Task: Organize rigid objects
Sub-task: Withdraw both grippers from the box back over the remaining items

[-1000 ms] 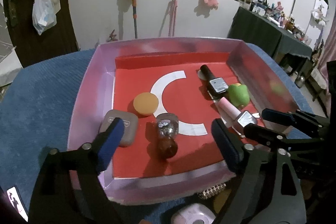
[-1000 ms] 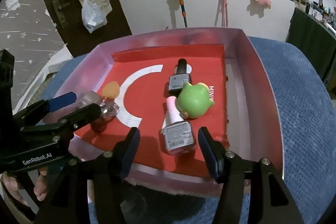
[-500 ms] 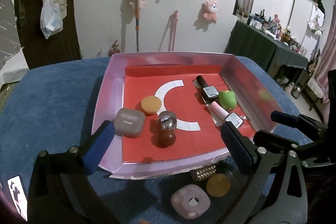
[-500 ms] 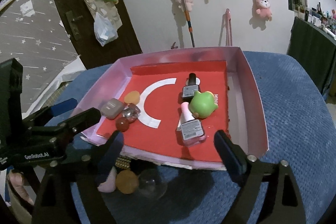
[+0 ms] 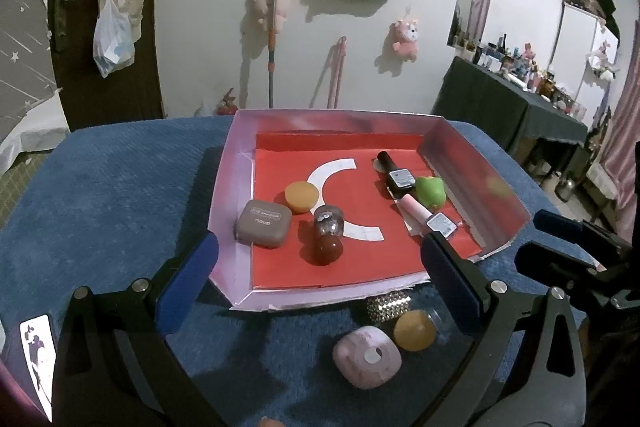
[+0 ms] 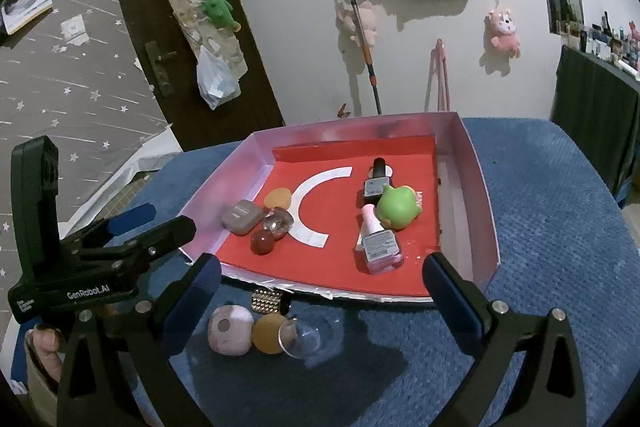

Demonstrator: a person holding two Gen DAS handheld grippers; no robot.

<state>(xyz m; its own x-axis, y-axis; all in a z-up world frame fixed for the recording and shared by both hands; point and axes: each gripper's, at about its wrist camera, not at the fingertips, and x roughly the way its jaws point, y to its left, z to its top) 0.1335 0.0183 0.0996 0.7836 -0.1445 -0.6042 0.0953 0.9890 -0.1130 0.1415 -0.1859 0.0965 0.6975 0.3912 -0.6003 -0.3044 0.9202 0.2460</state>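
A pink-walled box with a red floor (image 5: 236,187) (image 6: 486,211) sits on the blue surface. Inside lie a taupe eyeshadow case (image 5: 263,223) (image 6: 242,217), an orange puff (image 5: 302,197), a bottle with a red round cap (image 5: 328,239) (image 6: 268,233), a black bottle (image 5: 396,175), a pink bottle (image 6: 376,241) and a green toy (image 5: 431,191) (image 6: 398,207). Outside, before the box's near wall, lie a pink rounded case (image 5: 366,359) (image 6: 229,333), an orange ball (image 5: 414,330) (image 6: 269,335), a clear dome (image 6: 302,339) and a studded item (image 5: 390,303). My left gripper (image 5: 320,279) and right gripper (image 6: 320,291) are open and empty, held above these loose items.
The blue textured surface (image 6: 560,227) stretches around the box. A dark table with bottles (image 5: 512,99) stands at the far right. A door (image 6: 168,39) and a wall with hanging toys are behind.
Both grippers have pulled back and up from the box and opened wider. The loose items in front of the box have come into view.
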